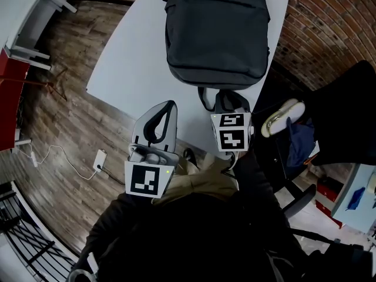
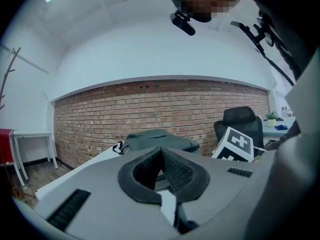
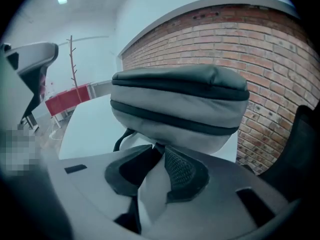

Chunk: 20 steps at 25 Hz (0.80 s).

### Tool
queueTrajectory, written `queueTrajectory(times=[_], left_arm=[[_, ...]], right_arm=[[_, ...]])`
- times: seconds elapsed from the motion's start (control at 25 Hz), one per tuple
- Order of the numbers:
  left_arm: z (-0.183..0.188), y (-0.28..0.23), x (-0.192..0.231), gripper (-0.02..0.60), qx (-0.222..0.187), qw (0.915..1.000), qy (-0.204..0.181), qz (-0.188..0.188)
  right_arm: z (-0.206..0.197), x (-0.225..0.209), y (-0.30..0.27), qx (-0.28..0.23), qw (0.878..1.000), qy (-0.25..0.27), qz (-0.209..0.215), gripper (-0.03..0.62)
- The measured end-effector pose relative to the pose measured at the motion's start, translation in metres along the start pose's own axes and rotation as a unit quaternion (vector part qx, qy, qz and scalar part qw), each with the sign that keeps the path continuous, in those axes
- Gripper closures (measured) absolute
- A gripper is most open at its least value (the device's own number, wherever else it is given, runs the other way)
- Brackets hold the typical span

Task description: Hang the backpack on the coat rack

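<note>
Charcoal-grey backpack (image 1: 217, 28) lies flat on the white table (image 1: 132, 69) in the head view. Its carry loop (image 1: 204, 100) points toward the person, right at the right gripper (image 1: 227, 98), and the left gripper (image 1: 168, 107) is at the table's near edge. In the left gripper view the jaws are clenched together on nothing, with the backpack beyond. In the right gripper view the jaws pinch the carry loop beneath the backpack, and a coat rack (image 3: 73, 59) stands well apart.

left gripper (image 2: 161, 153): jaws together | backpack (image 2: 157, 138): on table (image 2: 85, 162) ahead | possible coat rack (image 2: 6, 79): far left
</note>
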<state>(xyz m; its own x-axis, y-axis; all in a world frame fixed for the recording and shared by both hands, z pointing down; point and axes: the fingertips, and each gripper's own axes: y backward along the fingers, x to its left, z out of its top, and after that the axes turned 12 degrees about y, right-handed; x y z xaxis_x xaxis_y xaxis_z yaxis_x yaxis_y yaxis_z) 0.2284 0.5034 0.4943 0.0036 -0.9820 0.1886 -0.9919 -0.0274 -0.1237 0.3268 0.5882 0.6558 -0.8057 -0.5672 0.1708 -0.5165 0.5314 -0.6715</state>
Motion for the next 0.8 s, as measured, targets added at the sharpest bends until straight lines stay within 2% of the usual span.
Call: queueTrajectory(times=[0.24,0.48,0.6,0.68,0.72,0.8], left_arm=[[0.003,0.002,0.005,0.572,0.001,1.0000,0.006,-0.003],[0.005,0.000,0.013,0.572,0.004,0.9999,0.010,-0.008],[0.008,0.000,0.016,0.572,0.001,0.9999,0.011,-0.011],[0.011,0.002,0.018,0.572,-0.002,0.9999,0.010,-0.011],[0.012,0.003,0.019,0.572,-0.003,0.9999,0.010,-0.010],[0.013,0.006,0.023,0.572,-0.002,0.9999,0.011,-0.007]], right_arm=[[-0.001,0.007,0.000,-0.006,0.999,-0.030,0.023,0.462],[-0.001,0.010,-0.005,0.024,1.000,0.012,-0.001,0.462],[-0.004,0.010,-0.005,0.033,0.999,0.000,0.014,0.476],[-0.006,0.006,-0.005,0.035,0.999,-0.016,0.019,0.520],[-0.007,0.003,-0.004,0.030,0.999,-0.025,0.021,0.549],[-0.002,0.000,0.002,-0.003,0.998,-0.052,0.033,0.559]])
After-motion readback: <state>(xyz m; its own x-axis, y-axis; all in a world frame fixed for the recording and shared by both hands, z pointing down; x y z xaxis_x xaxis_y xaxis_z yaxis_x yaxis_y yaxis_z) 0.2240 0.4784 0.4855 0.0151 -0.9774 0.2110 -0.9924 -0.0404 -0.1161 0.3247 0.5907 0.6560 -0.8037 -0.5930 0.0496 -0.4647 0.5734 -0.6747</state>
